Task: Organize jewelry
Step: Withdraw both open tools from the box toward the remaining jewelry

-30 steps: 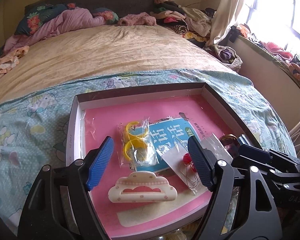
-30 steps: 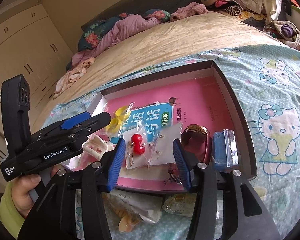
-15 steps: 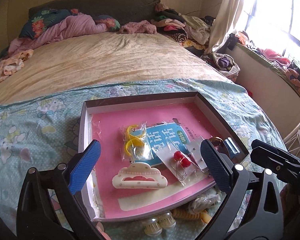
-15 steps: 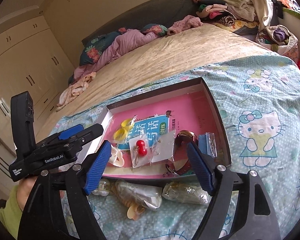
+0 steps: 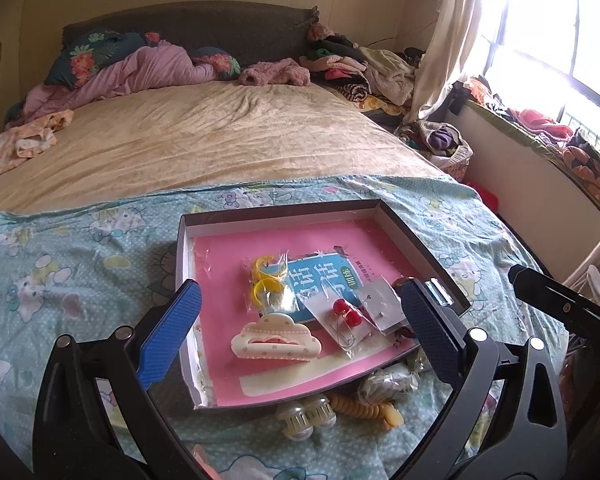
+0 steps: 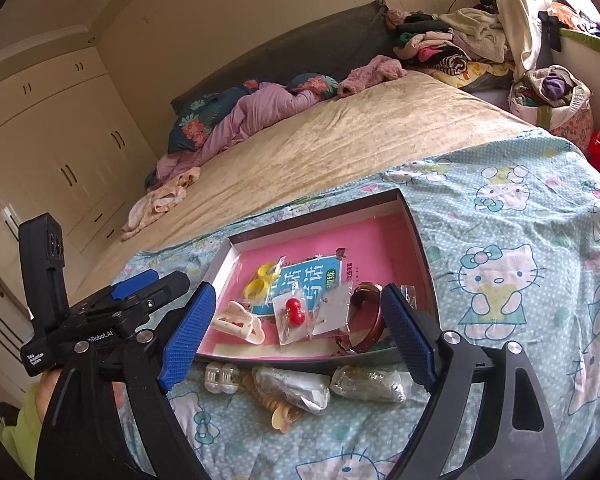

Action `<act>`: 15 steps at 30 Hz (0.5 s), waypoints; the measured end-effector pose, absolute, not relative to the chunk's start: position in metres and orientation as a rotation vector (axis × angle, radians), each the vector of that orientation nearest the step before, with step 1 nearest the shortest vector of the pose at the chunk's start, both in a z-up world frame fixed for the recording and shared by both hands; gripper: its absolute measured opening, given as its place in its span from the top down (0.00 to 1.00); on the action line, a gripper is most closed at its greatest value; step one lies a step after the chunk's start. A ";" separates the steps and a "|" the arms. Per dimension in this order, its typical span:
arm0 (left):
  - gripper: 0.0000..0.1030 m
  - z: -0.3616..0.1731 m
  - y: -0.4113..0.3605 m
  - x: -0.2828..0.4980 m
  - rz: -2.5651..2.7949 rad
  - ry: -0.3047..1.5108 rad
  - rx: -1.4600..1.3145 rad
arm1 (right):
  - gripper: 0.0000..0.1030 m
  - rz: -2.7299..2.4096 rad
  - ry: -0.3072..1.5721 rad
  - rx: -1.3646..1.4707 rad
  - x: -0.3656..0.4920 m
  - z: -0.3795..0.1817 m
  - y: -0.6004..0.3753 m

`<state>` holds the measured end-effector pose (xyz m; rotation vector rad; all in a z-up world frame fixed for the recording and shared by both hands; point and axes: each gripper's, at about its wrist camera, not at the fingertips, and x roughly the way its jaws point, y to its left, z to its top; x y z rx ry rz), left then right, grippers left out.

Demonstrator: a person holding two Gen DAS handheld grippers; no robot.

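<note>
A shallow box (image 5: 278, 212) (image 6: 418, 236) with a pink floor lies on the bed. In it are a cream cloud-shaped hair clip (image 5: 276, 344) (image 6: 236, 322), bagged yellow rings (image 5: 266, 280) (image 6: 258, 280), bagged red bead earrings (image 5: 344, 310) (image 6: 294, 310), a white earring card (image 5: 380, 306) (image 6: 334, 308) and a brown bangle (image 6: 366, 318). Both grippers hang above and short of the box's near edge. My left gripper (image 5: 300, 336) is open and empty. My right gripper (image 6: 296, 338) is open and empty.
In front of the box lie clear round clips (image 5: 306, 420) (image 6: 220, 376), a beige spiral hair tie (image 5: 366, 410) (image 6: 280, 408) and bagged trinkets (image 6: 366, 384). The Hello Kitty sheet (image 6: 500, 280) covers the bed's foot. Bedding and clothes are piled at the head.
Both grippers have pulled back and up from the box and their jaws have opened wider. The items in the box have not moved.
</note>
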<state>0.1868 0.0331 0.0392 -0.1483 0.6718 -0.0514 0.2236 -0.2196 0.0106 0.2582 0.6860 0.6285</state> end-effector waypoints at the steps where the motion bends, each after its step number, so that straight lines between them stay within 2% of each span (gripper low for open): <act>1: 0.09 0.040 0.033 0.185 -0.053 0.669 -0.148 | 0.19 0.631 0.681 0.258 0.222 0.013 -0.220; 15: 0.09 0.052 0.031 0.155 -0.053 0.644 -0.134 | 0.17 0.657 0.630 0.235 0.196 0.037 -0.222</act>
